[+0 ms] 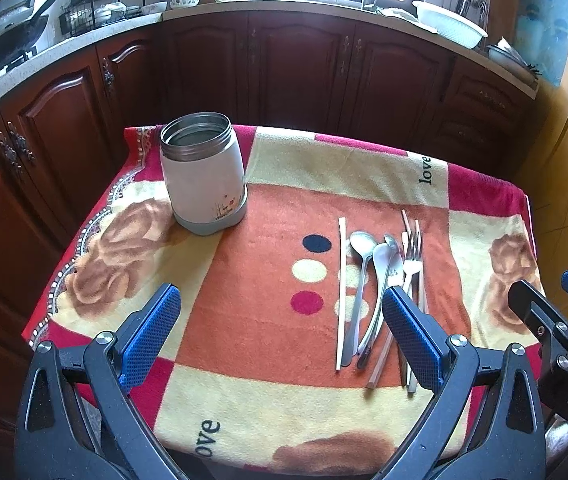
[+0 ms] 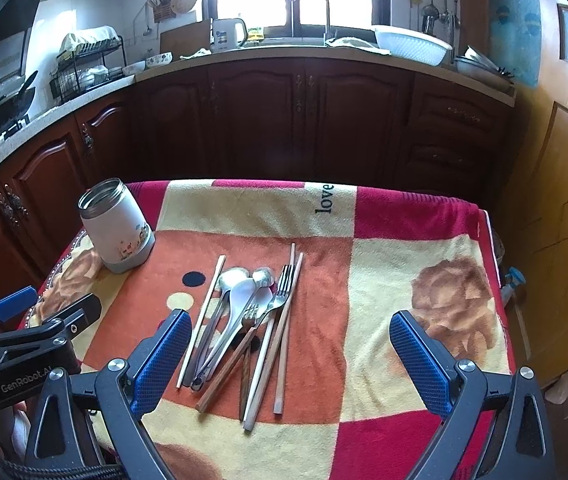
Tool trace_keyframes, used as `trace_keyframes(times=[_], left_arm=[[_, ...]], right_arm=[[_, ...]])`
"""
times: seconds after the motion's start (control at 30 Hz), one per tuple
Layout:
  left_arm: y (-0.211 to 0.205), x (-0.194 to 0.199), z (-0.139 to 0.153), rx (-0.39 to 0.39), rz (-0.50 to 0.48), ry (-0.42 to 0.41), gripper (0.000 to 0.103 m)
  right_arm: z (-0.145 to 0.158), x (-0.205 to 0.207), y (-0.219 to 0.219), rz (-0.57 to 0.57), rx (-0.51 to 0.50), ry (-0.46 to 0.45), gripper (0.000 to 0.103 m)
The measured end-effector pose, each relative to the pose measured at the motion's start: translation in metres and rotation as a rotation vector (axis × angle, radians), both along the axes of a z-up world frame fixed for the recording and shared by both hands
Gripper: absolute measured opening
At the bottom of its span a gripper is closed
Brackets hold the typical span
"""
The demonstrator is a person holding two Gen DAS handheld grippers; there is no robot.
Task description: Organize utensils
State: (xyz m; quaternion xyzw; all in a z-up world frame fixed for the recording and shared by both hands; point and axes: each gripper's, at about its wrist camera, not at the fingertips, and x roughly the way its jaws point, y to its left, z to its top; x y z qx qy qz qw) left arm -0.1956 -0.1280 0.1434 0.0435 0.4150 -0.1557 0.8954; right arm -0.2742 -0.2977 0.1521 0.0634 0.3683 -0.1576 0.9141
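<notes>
A white steel-rimmed jar stands open and empty at the far left of the patterned towel. A pile of utensils lies on the orange square: spoons, forks and several chopsticks, with one pale chopstick at the pile's left side. My left gripper is open above the towel's near edge, its right finger over the utensil handles. My right gripper is open, its left finger beside the pile. Neither holds anything.
The towel covers a small table that drops off on every side. Dark wooden cabinets stand close behind it. On the counter are a wok, a dish rack and a white colander. A wooden door is on the right.
</notes>
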Motion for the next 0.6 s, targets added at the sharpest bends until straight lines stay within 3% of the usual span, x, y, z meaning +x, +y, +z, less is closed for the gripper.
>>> trace_keyframes(times=[0.6], left_arm=[[-0.003, 0.008, -0.012, 0.006, 0.002, 0.035, 0.101]], right_arm=[[-0.011, 0.008, -0.001, 0.004, 0.004, 0.029, 0.099]])
